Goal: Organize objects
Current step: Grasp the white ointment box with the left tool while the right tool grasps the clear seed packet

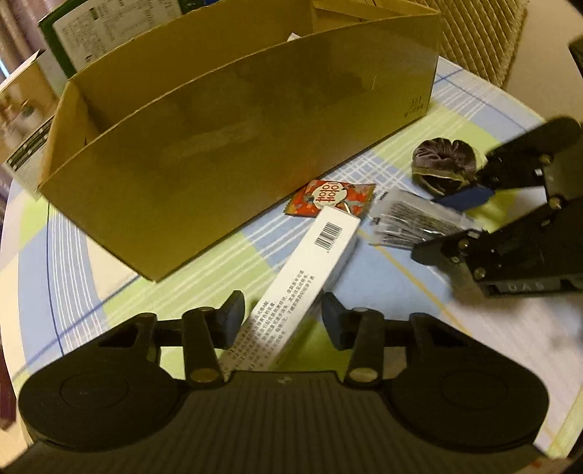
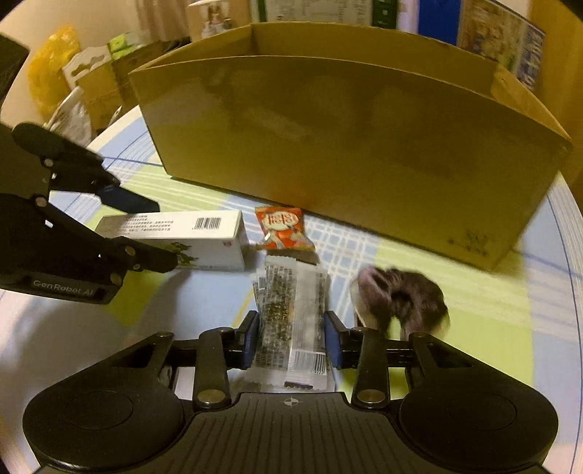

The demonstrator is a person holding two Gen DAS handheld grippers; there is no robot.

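Observation:
A long white carton with a barcode (image 1: 309, 262) (image 2: 182, 233) lies on the checked tablecloth. My left gripper (image 1: 283, 315) (image 2: 160, 233) straddles it, open, with its pads close to both sides. A clear packet of dark printed sachets (image 2: 291, 313) (image 1: 411, 218) fills the gap between the pads of my right gripper (image 2: 291, 341) (image 1: 428, 226), which is shut on it. A red snack packet (image 1: 329, 197) (image 2: 282, 228) lies at the foot of the open cardboard box (image 1: 237, 146) (image 2: 346, 146). A dark velvet scrunchie (image 1: 442, 164) (image 2: 400, 295) lies right of the sachets.
The round table's cloth (image 2: 492, 291) ends close in front of and beside the grippers. Printed boxes (image 1: 94, 25) and a yellow bag (image 2: 51, 62) crowd behind the cardboard box. A woven chair back (image 1: 473, 36) stands beyond the table.

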